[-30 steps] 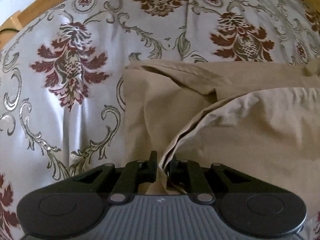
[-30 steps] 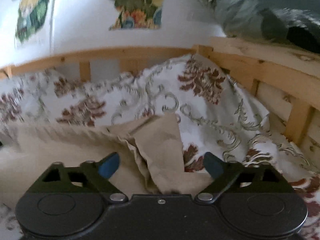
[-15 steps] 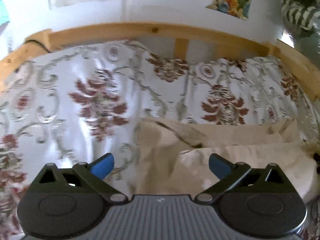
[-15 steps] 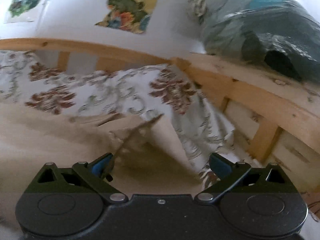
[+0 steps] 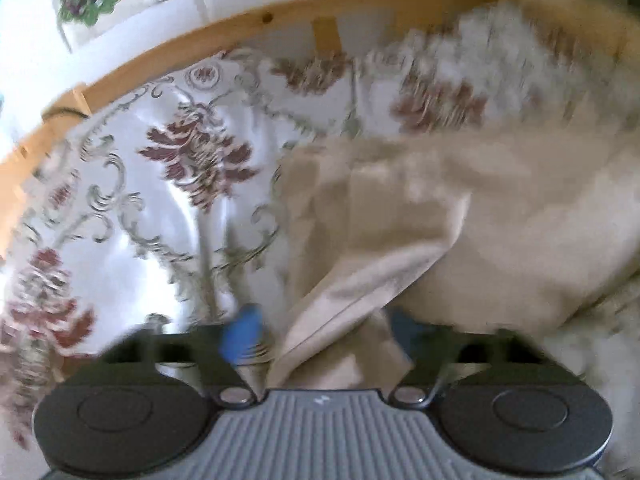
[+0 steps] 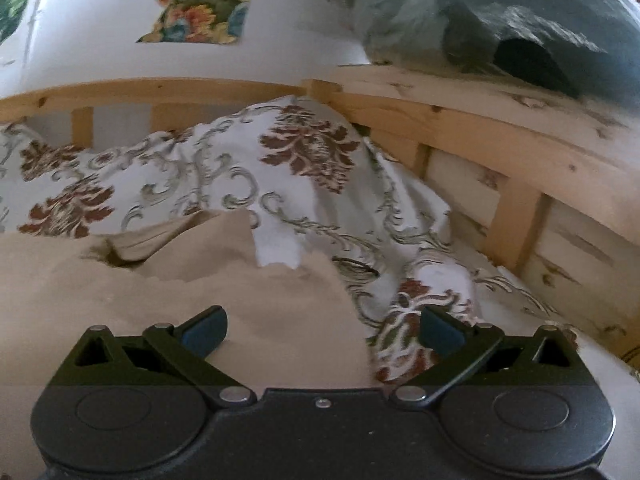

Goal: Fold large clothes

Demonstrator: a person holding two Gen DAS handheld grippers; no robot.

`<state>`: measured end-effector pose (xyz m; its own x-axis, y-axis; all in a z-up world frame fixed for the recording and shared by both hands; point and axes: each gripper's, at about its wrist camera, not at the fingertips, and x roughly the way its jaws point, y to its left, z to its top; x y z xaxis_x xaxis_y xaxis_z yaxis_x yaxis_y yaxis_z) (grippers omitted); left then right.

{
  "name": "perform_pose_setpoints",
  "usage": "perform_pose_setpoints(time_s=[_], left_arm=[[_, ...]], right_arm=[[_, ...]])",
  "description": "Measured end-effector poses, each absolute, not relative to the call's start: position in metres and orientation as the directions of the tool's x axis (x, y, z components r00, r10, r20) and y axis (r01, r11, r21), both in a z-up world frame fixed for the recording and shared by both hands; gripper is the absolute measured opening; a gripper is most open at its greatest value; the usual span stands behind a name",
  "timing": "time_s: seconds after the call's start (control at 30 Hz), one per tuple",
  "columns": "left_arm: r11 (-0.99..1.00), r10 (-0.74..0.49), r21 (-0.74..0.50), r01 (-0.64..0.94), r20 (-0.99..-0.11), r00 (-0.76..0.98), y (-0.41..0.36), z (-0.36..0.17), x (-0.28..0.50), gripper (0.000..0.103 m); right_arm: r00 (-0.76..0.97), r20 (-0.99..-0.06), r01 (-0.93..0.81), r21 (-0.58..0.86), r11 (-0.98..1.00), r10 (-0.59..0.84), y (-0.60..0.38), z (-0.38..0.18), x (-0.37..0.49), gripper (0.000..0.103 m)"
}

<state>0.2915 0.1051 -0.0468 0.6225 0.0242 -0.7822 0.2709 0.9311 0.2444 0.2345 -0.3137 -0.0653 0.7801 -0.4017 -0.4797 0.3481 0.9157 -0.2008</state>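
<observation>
A large beige garment (image 5: 460, 232) lies on a bed with a white floral cover (image 5: 152, 208). In the left wrist view my left gripper (image 5: 320, 332) is blurred, its blue pads apart, with a raised fold of the beige cloth (image 5: 360, 292) running between the fingers. In the right wrist view the same garment (image 6: 140, 304) spreads flat at lower left. My right gripper (image 6: 324, 328) is wide open and empty, just above the garment's right edge.
A wooden bed rail (image 6: 460, 128) runs along the back and right side. A grey-blue bundle (image 6: 500, 20) rests on the right rail. Pictures (image 6: 200, 0) hang on the white wall behind. The floral cover bunches up at the back right corner (image 6: 312, 160).
My left gripper let go of the cloth, rose, then came back down around a raised fold, still moving. My right gripper stayed open and shifted over the garment's right edge.
</observation>
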Motion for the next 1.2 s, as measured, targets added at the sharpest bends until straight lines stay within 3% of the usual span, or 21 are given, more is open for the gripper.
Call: perform_pose_setpoints(time_s=[0.1,0.27,0.47,0.57,0.67,0.7,0.9,1.07,1.2], left_arm=[[0.958,0.063,0.223,0.179,-0.775,0.629,0.112,-0.044,0.293,0.011],[0.997,0.027,-0.021,-0.073,-0.797,0.603,0.159,-0.027,0.302,0.009],[0.92,-0.085,-0.242,-0.309,-0.892,0.445,0.203,-0.056,0.314,0.011],[0.918,-0.101,-0.263,-0.296,-0.879,0.467,0.211,-0.06,0.311,0.024],[0.899,-0.128,-0.317,-0.3,-0.849,0.513,0.219,-0.052,0.306,0.074],[0.898,-0.123,-0.328,-0.294,-0.828,0.548,0.22,-0.046,0.302,0.083],[0.949,-0.006,-0.226,-0.22,-0.71,0.704,0.19,-0.016,0.278,0.097],[0.991,-0.003,-0.117,-0.067,-0.513,0.858,0.111,-0.011,0.266,0.101],[0.995,-0.085,-0.093,0.041,-0.534,0.841,0.044,-0.035,0.295,0.101]], right_arm=[[0.816,-0.444,0.322,-0.18,0.929,-0.369,-0.305,-0.061,0.23,0.102],[0.862,-0.39,0.27,-0.185,0.945,-0.323,-0.29,-0.055,0.224,0.102],[0.874,-0.397,0.202,-0.226,0.953,-0.28,-0.277,-0.059,0.227,0.102],[0.871,-0.41,0.187,-0.231,0.955,-0.27,-0.274,-0.064,0.229,0.102],[0.861,-0.43,0.183,-0.236,0.954,-0.271,-0.273,-0.067,0.231,0.102],[0.854,-0.444,0.182,-0.231,0.956,-0.27,-0.274,-0.068,0.232,0.102],[0.785,-0.543,0.238,-0.182,0.954,-0.3,-0.286,-0.08,0.237,0.102],[0.827,-0.429,0.294,-0.221,0.93,-0.364,-0.273,-0.068,0.222,0.102],[0.866,-0.429,0.194,-0.185,0.963,-0.257,-0.221,-0.054,0.228,0.102]])
